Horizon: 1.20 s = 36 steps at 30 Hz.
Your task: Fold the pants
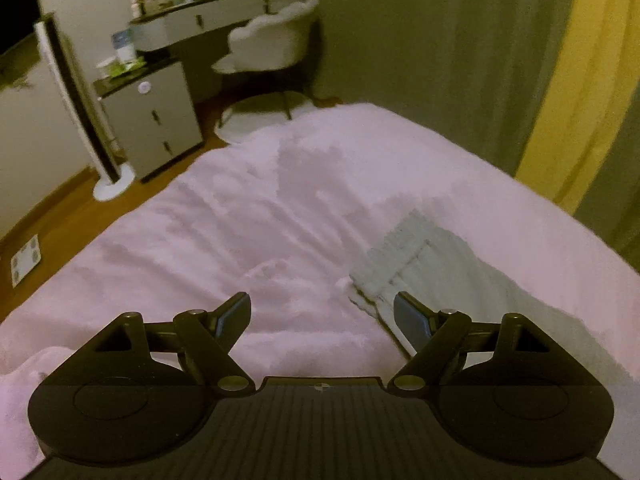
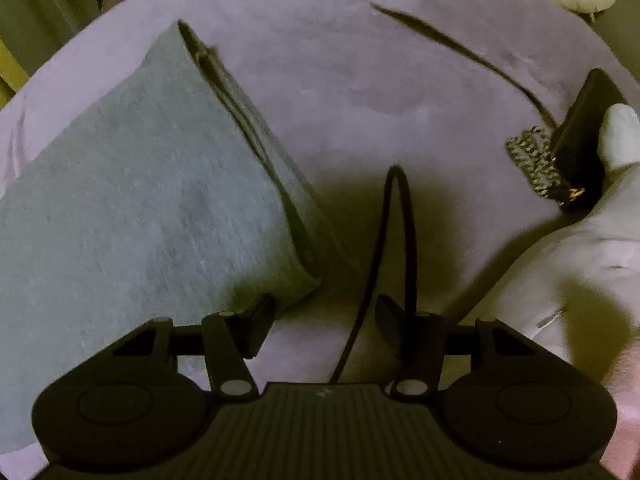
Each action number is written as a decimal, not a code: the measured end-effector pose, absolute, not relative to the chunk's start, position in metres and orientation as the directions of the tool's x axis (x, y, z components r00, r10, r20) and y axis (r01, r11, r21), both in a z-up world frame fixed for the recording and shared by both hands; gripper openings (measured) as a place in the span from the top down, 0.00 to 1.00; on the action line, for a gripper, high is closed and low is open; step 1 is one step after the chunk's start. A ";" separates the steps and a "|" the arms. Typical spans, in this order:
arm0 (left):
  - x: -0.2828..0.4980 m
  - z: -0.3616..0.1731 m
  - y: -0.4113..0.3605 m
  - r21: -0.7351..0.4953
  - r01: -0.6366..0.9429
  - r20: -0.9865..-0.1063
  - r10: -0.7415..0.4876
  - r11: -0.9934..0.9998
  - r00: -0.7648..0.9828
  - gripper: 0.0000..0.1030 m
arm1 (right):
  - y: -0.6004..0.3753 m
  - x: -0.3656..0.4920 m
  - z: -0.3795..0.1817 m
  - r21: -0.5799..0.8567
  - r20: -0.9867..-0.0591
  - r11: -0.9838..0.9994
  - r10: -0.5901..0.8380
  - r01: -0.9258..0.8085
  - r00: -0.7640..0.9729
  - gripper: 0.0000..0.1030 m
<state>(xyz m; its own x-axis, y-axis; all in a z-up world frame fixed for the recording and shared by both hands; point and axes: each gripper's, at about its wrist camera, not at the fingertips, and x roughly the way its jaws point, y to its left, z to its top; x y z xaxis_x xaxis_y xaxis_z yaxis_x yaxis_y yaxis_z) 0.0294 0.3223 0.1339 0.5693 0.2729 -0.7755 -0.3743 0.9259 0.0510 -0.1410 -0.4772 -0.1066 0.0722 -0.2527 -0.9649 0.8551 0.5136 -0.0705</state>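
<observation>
If you close the left gripper (image 1: 322,314) now, its wide-apart jaws catch only pink bedspread (image 1: 248,216); the pants (image 1: 404,260) sit just right of its right finger. Right gripper (image 2: 322,320) is half-spread with nothing clamped, its left finger at the pants' (image 2: 140,184) near corner, and the black cable (image 2: 394,248) looping between the fingers could snag. Pants: grey, already doubled, flat on the bed.

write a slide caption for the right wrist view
Right gripper with jaws apart at the corner of grey pants lying on a pink bedspread.
</observation>
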 end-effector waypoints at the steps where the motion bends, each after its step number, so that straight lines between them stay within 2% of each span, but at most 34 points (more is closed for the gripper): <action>1: 0.032 0.130 0.318 0.056 -0.364 -0.779 0.269 0.930 0.566 0.19 | -0.477 -0.142 -0.104 -0.075 -0.962 0.507 -0.264 0.859 0.072 0.38; 2: 0.034 0.126 0.313 0.059 -0.353 -0.785 0.262 0.934 0.561 0.19 | -0.478 -0.143 -0.099 -0.078 -0.960 0.502 -0.271 0.861 0.071 0.35; 4: 0.038 0.117 0.304 0.056 -0.336 -0.801 0.243 0.940 0.547 0.19 | -0.480 -0.146 -0.093 -0.049 -0.960 0.492 -0.265 0.869 0.096 0.35; 9: 0.045 0.096 0.287 0.053 -0.296 -0.834 0.205 0.954 0.512 0.19 | -0.490 -0.146 -0.096 0.143 -0.961 0.472 -0.143 0.870 0.235 0.35; 12: 0.044 0.090 0.278 0.062 -0.283 -0.844 0.202 0.957 0.498 0.19 | -0.490 -0.139 -0.103 0.151 -0.964 0.492 -0.118 0.858 0.237 0.35; 16: 0.044 0.088 0.270 0.062 -0.259 -0.843 0.190 0.964 0.503 0.19 | -0.485 -0.133 -0.102 0.113 -0.963 0.528 -0.151 0.842 0.224 0.41; 18: 0.045 0.085 0.267 0.063 -0.257 -0.846 0.188 0.964 0.499 0.19 | -0.485 -0.134 -0.101 0.126 -0.955 0.543 -0.160 0.830 0.249 0.44; 19: 0.047 0.083 0.266 0.063 -0.258 -0.850 0.187 0.964 0.493 0.19 | -0.486 -0.134 -0.103 0.121 -0.957 0.544 -0.158 0.830 0.243 0.49; 20: 0.047 0.082 0.264 0.061 -0.259 -0.855 0.184 0.964 0.485 0.19 | -0.486 -0.133 -0.105 0.112 -0.958 0.549 -0.160 0.829 0.236 0.59; 21: 0.047 0.081 0.263 0.058 -0.257 -0.860 0.179 0.965 0.478 0.19 | -0.486 -0.132 -0.105 0.103 -0.960 0.553 -0.162 0.827 0.228 0.61; 26: 0.048 0.078 0.257 0.057 -0.248 -0.860 0.173 0.967 0.480 0.19 | -0.485 -0.131 -0.095 0.093 -0.960 0.556 -0.169 0.826 0.222 0.63; 31: 0.048 0.074 0.250 0.039 -0.243 -0.876 0.150 0.969 0.458 0.19 | -0.494 -0.130 -0.115 0.080 -0.971 0.542 -0.147 0.836 0.188 0.66; 32: 0.048 0.073 0.249 0.044 -0.238 -0.877 0.152 0.970 0.456 0.19 | -0.493 -0.131 -0.119 0.080 -0.971 0.538 -0.147 0.839 0.187 0.81; 34: 0.048 0.074 0.247 0.061 -0.234 -0.875 0.165 0.970 0.456 0.19 | -0.492 -0.134 -0.120 0.052 -0.969 0.550 -0.175 0.833 0.176 0.89; 36: 0.049 0.075 0.248 0.069 -0.242 -0.870 0.177 0.968 0.461 0.19 | -0.492 -0.142 -0.113 0.075 -0.959 0.547 -0.190 0.834 0.211 0.93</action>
